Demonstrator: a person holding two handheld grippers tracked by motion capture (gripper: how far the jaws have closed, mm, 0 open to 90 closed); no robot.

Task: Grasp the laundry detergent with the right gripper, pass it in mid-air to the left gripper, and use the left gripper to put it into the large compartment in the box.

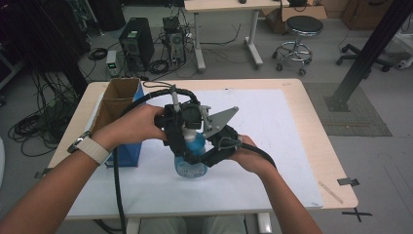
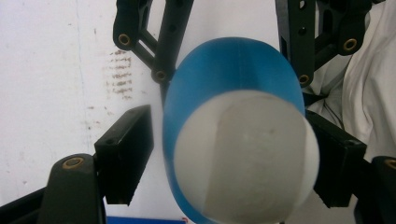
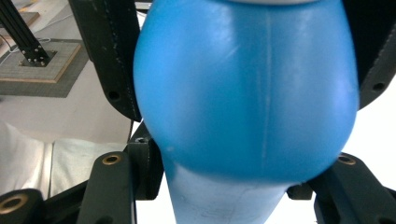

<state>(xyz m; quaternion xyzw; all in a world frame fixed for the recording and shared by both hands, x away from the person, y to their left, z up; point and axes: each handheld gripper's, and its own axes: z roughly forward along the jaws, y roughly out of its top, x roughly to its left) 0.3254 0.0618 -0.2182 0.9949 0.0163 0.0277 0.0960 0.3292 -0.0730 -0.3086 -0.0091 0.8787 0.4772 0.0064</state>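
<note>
While the blue bottle (image 1: 191, 158) stands on the desk (image 1: 272, 146) just right of the cardboard box (image 1: 116, 102), it looks light, smooth and slippery. Seen from the left gripper (image 2: 229, 158), the white cap (image 2: 245, 154) sits between half-open jaws, one pad touching, the other apart. Lower down, the right gripper (image 3: 224, 186) clamps the bottle's belly.

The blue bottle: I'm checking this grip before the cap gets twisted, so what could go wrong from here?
The right gripper clamps the blue bottle on its rounded, smooth body, so it might slip or spin.
In the left gripper view, the left gripper has one pad against the white cap and a gap at the other; closing may push the bottle sideways.
</note>
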